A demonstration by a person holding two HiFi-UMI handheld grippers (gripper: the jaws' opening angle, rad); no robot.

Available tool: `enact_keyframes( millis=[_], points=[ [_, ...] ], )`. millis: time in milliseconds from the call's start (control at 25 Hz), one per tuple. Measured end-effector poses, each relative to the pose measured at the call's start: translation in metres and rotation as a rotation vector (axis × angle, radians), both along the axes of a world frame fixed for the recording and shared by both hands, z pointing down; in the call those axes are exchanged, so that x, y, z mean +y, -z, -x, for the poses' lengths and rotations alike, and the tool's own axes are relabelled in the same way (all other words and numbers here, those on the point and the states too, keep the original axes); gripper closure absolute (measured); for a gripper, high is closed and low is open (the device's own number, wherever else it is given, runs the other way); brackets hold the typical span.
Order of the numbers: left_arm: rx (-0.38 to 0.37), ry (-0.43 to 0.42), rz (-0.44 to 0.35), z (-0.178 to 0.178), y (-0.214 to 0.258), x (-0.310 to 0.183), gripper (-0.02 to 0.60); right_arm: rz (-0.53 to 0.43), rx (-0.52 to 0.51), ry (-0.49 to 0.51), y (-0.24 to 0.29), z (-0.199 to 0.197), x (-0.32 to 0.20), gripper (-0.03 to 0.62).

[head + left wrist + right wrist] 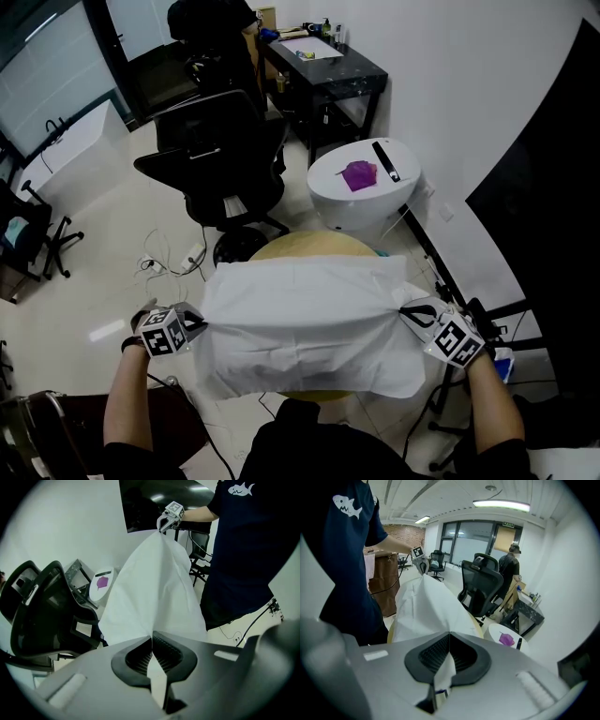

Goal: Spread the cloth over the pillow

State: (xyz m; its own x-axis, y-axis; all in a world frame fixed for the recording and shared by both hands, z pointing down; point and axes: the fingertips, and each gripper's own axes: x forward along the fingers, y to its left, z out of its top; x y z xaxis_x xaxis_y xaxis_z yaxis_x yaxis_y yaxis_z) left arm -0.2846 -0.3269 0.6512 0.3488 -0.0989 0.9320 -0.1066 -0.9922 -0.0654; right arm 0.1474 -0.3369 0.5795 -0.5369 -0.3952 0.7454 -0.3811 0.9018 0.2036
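Note:
A white cloth (305, 323) hangs stretched between my two grippers, above a round wooden table (309, 246). My left gripper (199, 325) is shut on the cloth's left end, and in the left gripper view the fabric (154, 588) runs pinched from its jaws (151, 637) up to the other gripper (165, 523). My right gripper (405, 312) is shut on the right end. In the right gripper view the cloth (424, 606) fans out from the closed jaws (449, 634). No pillow shows; whatever lies under the cloth is hidden.
A black office chair (220, 159) stands just beyond the table. To its right is a white round stand (330, 192) bearing a purple object (359, 174) and a black remote. A black desk (323, 66) sits at the back, and cables (169, 262) lie on the floor at left.

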Motion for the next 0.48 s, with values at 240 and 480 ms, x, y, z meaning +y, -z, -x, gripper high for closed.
enact_keyframes(
  millis=[240, 480],
  points=[
    [-0.031, 0.012, -0.056, 0.005, 0.023, -0.032, 0.581, -0.055, 0.016, -0.004, 0.016, 0.003, -0.027, 0.585],
    [-0.035, 0.037, -0.068, 0.002, 0.027, -0.063, 0.581, -0.044, 0.023, -0.041, 0.008, 0.0, -0.061, 0.585]
  ],
)
